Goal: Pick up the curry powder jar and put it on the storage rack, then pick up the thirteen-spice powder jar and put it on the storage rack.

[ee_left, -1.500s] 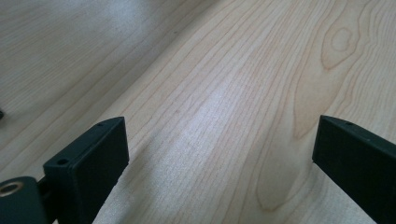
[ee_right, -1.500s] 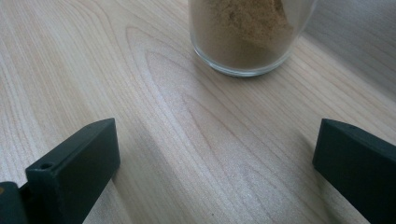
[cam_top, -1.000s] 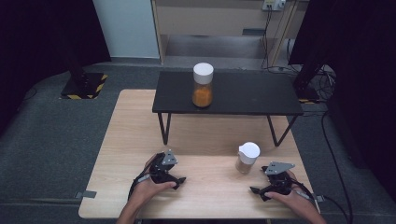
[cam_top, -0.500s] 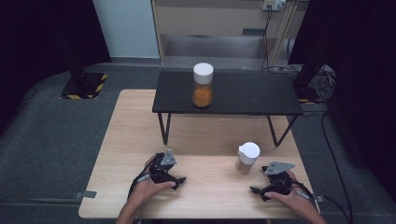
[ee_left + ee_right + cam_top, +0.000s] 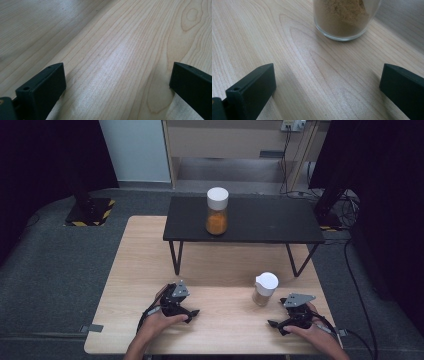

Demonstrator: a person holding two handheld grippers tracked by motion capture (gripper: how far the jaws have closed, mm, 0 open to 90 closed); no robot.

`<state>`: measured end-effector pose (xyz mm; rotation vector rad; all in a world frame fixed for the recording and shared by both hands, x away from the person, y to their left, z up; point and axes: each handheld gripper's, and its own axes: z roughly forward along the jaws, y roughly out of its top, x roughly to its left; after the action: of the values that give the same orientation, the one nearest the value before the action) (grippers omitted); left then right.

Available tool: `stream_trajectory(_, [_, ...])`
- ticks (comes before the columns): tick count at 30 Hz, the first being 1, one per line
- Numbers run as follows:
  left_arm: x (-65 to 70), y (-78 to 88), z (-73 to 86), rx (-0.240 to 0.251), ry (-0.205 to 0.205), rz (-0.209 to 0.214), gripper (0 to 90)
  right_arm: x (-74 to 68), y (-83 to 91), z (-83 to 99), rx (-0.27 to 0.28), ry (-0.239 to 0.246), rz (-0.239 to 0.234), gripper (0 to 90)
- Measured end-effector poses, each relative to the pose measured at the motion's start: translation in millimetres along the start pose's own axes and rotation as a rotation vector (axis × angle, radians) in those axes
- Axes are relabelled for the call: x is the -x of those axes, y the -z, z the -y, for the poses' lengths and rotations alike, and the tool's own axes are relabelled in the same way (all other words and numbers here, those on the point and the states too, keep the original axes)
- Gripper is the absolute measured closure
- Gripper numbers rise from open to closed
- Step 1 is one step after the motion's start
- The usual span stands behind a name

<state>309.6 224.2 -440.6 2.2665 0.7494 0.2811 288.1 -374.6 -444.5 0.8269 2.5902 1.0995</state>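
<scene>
A tall jar of orange powder with a white lid (image 5: 217, 211) stands on the black low table (image 5: 265, 225). A smaller white-lidded jar of brown powder (image 5: 264, 289) sits on the wooden table, and its glass base (image 5: 345, 22) shows just ahead of the right gripper's jaws. My left gripper (image 5: 189, 312) rests on the wood near the front edge, open, with bare wood (image 5: 117, 75) between its jaws. My right gripper (image 5: 272, 325) lies at the front right, open, a short way from the brown jar and apart from it.
The wooden table (image 5: 145, 265) runs under the black low table, whose thin legs (image 5: 176, 257) stand on it. Dark floor surrounds the table, with cables (image 5: 350, 265) at the right and a yellow-striped base (image 5: 92, 212) at the back left.
</scene>
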Motion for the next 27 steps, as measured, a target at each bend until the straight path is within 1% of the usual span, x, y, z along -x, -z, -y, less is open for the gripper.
stream_trajectory(6, [0.5, -0.1, 0.0, 0.001, 0.002, -0.002, 0.0, 0.4, 0.1, 0.1, 0.001, -0.001, -0.001, 1.5])
stream_trajectory(11, [0.7, -0.2, 0.2, 0.002, 0.004, -0.003, 0.0, 2.5, -0.1, 0.3, 0.005, -0.011, -0.006, 1.6])
stream_trajectory(13, [0.7, -0.2, 0.2, 0.002, 0.004, -0.003, 0.0, 5.0, 0.1, 1.2, 0.013, -0.028, -0.013, 2.7])
stream_trajectory(15, [0.7, -0.2, 0.1, 0.002, 0.004, -0.003, 0.0, 7.0, 0.5, 2.4, 0.023, -0.029, -0.019, 4.8])
stream_trajectory(18, [0.7, -0.2, 0.2, 0.002, 0.004, -0.003, 0.0, 7.2, 2.3, 2.5, 0.039, -0.027, -0.016, 4.5])
stream_trajectory(23, [0.9, -0.3, 0.2, 0.002, 0.004, -0.003, 0.0, 7.7, 6.2, 3.0, 0.072, -0.037, -0.018, 4.6])
stream_trajectory(27, [1.2, -0.3, 0.1, 0.002, 0.005, -0.005, 0.0, 10.6, 5.6, 2.9, 0.077, -0.045, -0.028, 5.2])
